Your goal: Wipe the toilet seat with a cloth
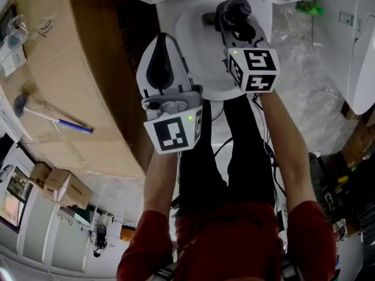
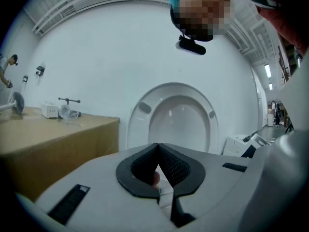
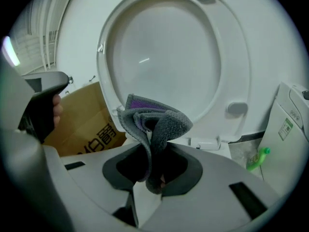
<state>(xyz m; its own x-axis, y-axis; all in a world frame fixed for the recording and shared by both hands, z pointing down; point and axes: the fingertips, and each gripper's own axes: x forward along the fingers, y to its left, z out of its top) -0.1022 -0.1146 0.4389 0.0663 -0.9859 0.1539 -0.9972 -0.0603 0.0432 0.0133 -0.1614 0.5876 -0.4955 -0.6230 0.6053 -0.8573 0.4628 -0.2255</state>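
The white toilet (image 1: 190,37) is below me at the top of the head view. Its raised seat (image 3: 164,57) shows its underside with grey bumpers, and it also fills the middle of the left gripper view (image 2: 176,120). My right gripper (image 3: 153,178) is shut on a folded grey cloth (image 3: 154,124) with a purple inner side, which sticks up from the jaws in front of the seat. From above, the right gripper (image 1: 232,13) hangs over the bowl. My left gripper (image 2: 158,149) is shut with nothing between its pads. It hovers (image 1: 165,40) left of the right one.
A large cardboard box (image 1: 70,81) stands close on the toilet's left, with a hammer (image 1: 50,116) on top. It also shows beside the seat (image 3: 87,124). A green bottle (image 3: 256,158) lies on the floor to the right, by a white appliance (image 1: 357,45). Cables run across the floor by the person's legs.
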